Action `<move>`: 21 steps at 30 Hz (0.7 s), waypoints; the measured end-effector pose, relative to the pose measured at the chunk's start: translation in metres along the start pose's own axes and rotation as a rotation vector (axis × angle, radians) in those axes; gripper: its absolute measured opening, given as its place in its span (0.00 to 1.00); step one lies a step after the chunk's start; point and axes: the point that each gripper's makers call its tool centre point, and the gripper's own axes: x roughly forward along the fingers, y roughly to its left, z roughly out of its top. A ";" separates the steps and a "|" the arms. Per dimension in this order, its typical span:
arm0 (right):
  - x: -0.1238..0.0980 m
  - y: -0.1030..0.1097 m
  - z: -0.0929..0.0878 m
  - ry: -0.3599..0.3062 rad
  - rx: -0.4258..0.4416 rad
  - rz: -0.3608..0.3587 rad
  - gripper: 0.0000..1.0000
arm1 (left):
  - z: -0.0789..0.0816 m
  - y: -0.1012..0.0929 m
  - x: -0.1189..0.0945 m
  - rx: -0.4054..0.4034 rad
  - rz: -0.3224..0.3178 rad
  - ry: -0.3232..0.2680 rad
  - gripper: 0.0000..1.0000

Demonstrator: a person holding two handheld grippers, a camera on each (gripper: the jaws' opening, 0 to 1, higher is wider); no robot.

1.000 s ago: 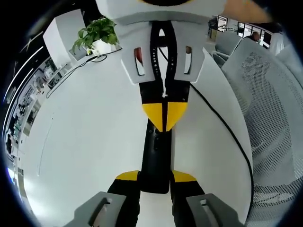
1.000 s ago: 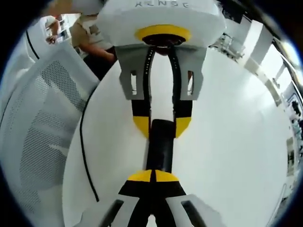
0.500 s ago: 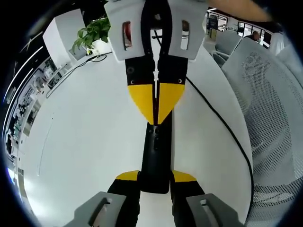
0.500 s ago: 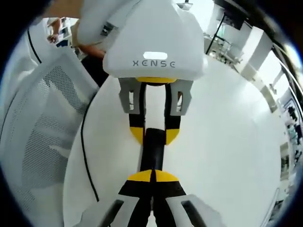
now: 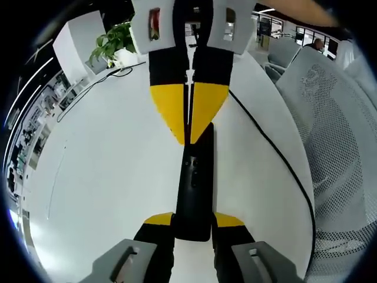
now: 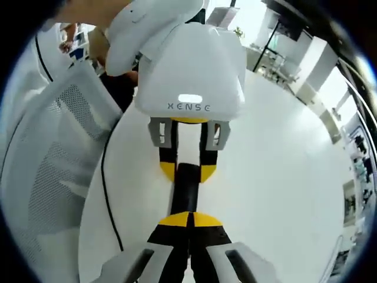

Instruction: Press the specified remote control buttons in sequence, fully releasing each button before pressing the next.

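The remote control — one, black and slim — is lying lengthwise on the white table, its near end sitting between the yellow-tipped jaws of the left gripper, which are closing on its sides and holding it. In the right gripper view the same remote is running from that view's own jaws toward the left gripper opposite, whose two yellow tips are flanking its far end.

The right gripper is holding its jaws pressed together with no gap between the yellow tips, gripping nothing; in the left gripper view it is coming down from the top, its joined point resting over the far half of the remote, though whether it is actually touching the buttons cannot be told.

Two grippers, one remote. One black cable is trailing across the table beside the remote, well apart from it. One white mesh chair is standing at the table's edge, and one potted plant is sitting at the far end. Around this, a bright open office is stretching out — a person is standing beyond the chair.
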 end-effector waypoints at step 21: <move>0.007 -0.003 0.002 -0.005 -0.009 0.007 0.00 | 0.000 0.000 0.000 -0.005 -0.003 -0.008 0.23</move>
